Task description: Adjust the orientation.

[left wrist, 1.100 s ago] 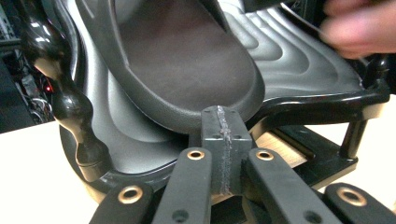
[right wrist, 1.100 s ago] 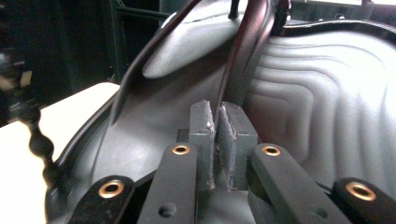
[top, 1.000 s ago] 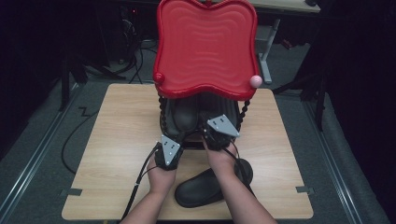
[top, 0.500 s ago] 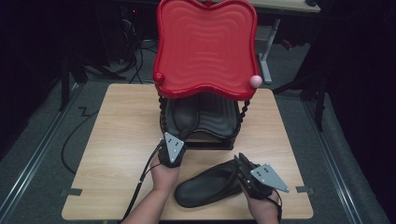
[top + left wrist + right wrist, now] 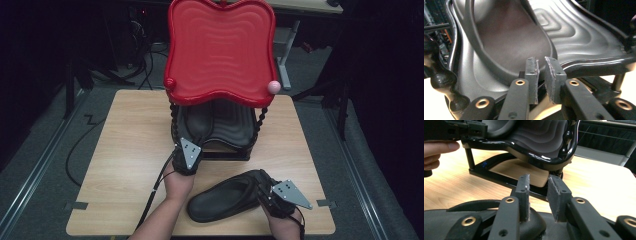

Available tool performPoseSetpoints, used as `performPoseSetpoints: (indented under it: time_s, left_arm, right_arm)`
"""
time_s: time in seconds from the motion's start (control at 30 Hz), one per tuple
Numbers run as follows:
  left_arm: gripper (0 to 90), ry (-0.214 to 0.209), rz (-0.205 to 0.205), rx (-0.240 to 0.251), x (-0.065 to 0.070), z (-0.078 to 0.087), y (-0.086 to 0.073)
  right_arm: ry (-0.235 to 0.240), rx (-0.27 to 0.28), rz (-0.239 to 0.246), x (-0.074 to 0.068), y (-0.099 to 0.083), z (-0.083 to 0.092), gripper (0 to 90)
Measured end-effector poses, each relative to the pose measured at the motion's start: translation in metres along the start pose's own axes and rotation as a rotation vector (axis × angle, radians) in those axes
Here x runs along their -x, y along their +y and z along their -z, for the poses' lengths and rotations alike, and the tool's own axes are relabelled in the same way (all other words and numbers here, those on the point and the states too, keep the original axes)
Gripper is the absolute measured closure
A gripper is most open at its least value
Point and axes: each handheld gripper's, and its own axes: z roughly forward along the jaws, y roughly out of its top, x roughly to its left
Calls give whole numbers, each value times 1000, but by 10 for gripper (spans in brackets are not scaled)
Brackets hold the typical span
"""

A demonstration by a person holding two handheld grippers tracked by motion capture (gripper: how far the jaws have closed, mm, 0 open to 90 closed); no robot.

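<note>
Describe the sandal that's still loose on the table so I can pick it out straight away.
Start at the two-tier shoe rack with the red top shelf in the middle of the wooden table. The loose black sandal lies flat on the tabletop in front of it, near the front edge, with the right gripper at its right end. The other sandal sits on the rack's black lower shelf.

Table: pale wood-grain laminate, smooth, matt. Top tray: red plastic, glossy, rippled. Lower tray: black plastic, semi-gloss, ridged. Rack frame: glossy black. Sandal: matt black, rubbery. Jaw pads: grey, rough, frayed edges. Gripper plate: matt grey metal.
</note>
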Motion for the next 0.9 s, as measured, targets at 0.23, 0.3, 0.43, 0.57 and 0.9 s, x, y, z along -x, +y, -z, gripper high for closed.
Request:
performPoseSetpoints:
  time_s: [0.23, 0.3, 0.43, 0.57, 0.9]
  left_arm:
    - [713, -84, 15, -8, 0, 32, -10]
    - [702, -118, 19, -29, 1, 44, -18]
    - [679, -176, -18, -72, 6, 62, -35]
    - [743, -197, -41, -80, 8, 75, -51]
    - [816, -210, -26, -103, 1, 77, -59]
  right_arm:
    - [-30, -51, -26, 7, -11, 6, 666]
    - [-46, -79, -41, 12, -18, 11, 668]
    - [-88, -153, -65, 26, -32, 19, 711]
    - [-144, -238, -93, 41, -46, 20, 763]
    - [-89, -365, -91, 37, -58, 3, 821]
